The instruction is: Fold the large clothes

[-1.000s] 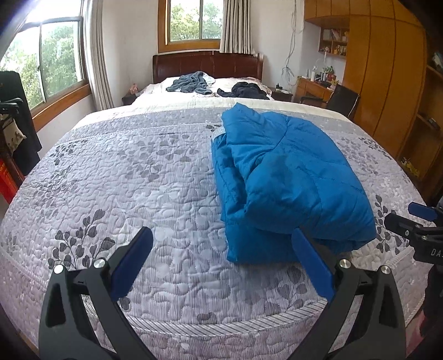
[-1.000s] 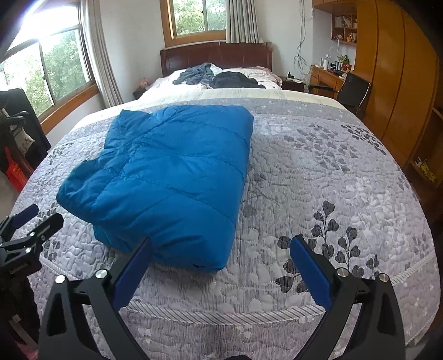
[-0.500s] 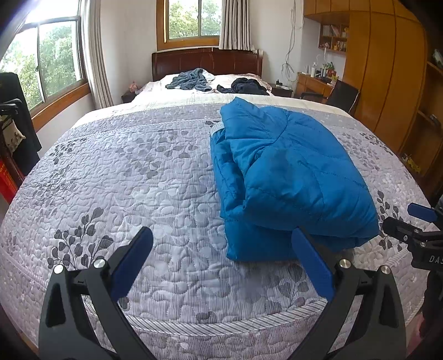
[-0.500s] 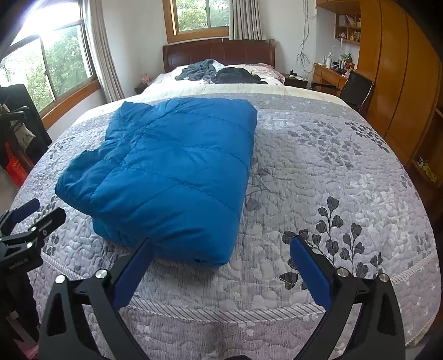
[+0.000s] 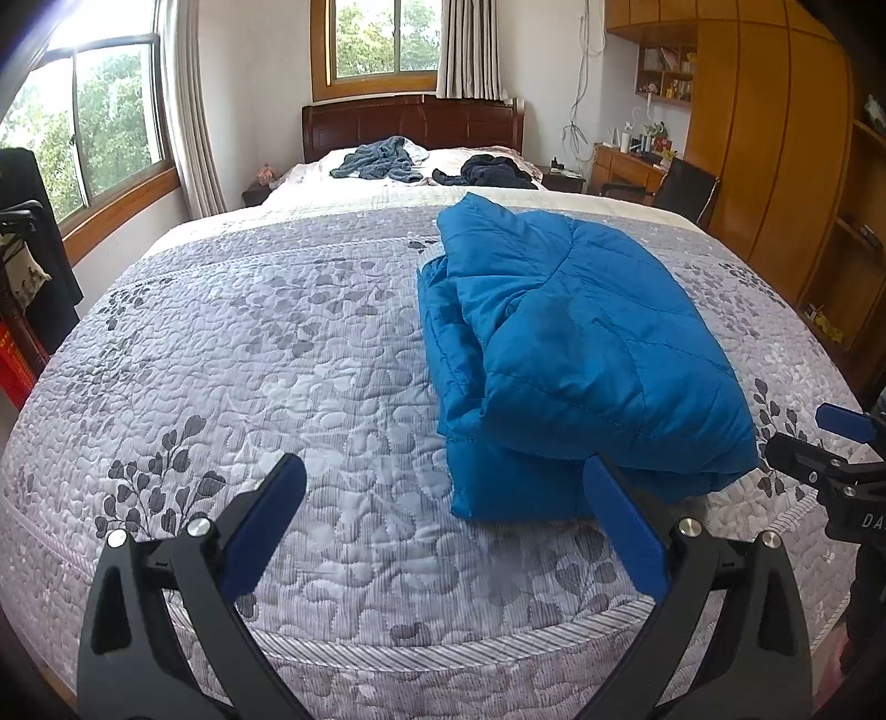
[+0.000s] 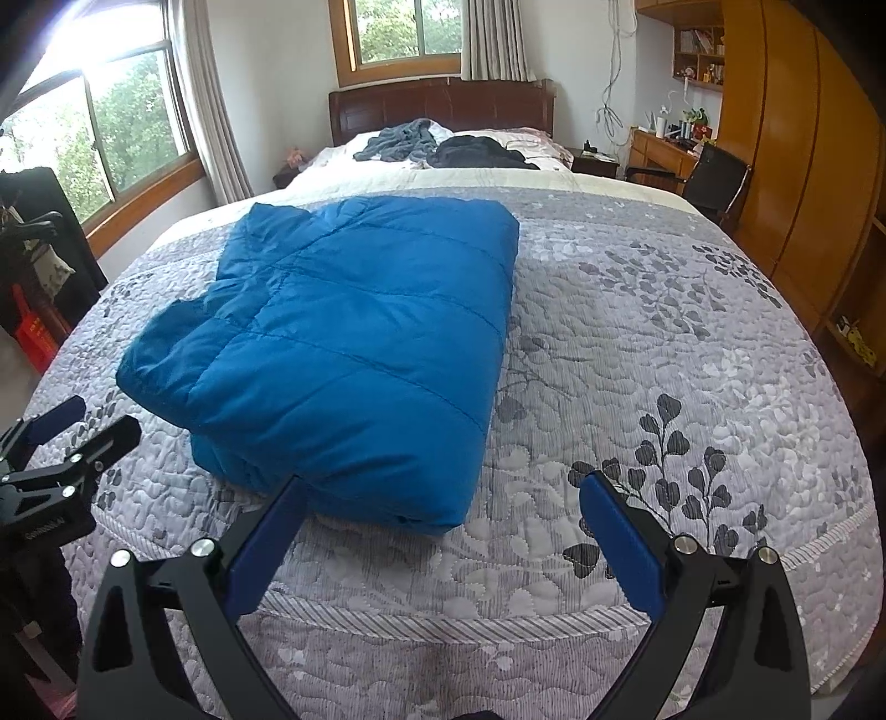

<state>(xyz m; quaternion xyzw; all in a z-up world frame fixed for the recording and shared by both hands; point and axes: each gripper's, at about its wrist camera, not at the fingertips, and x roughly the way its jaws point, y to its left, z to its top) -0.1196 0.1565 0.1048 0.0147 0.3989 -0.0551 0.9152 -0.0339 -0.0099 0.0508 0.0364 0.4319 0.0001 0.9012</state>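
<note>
Left claw (image 5: 443, 509) is hanging wide open at the foot of the bed, gripping nothing; its right blue pad (image 5: 623, 531) is sitting just in front of the jacket's near edge, contact unclear. Right claw (image 6: 440, 523) is also gaping wide and empty, with its left pad (image 6: 266, 545) overlapping the jacket's near fold in view; can't tell if it's touching. Each claw is showing at the edge of the other's camera: right one at the far right of the left view (image 5: 830, 459), left one at the far left of the right view (image 6: 61, 448).

Blue quilted jacket (image 6: 343, 343) is lying folded into a thick rectangular bundle on the grey floral quilt (image 5: 249, 343), near the foot end of the bed, between the two claws. Its layers are showing stacked along the left side in the left wrist view (image 5: 559, 354); the top panel is lying fairly flat.

Further back, a grey-blue garment (image 5: 379, 160) and a dark garment (image 5: 487, 173) are lying crumpled near the pillows, well apart from the jacket. Behind them, the wooden headboard (image 5: 412, 124) is standing under a window (image 5: 382, 39). A desk (image 6: 659, 149) with a black chair (image 6: 714, 180) is sitting far right, beside the wooden wardrobe (image 6: 797, 138). Dark clothes are hanging at far left (image 5: 33, 249).
</note>
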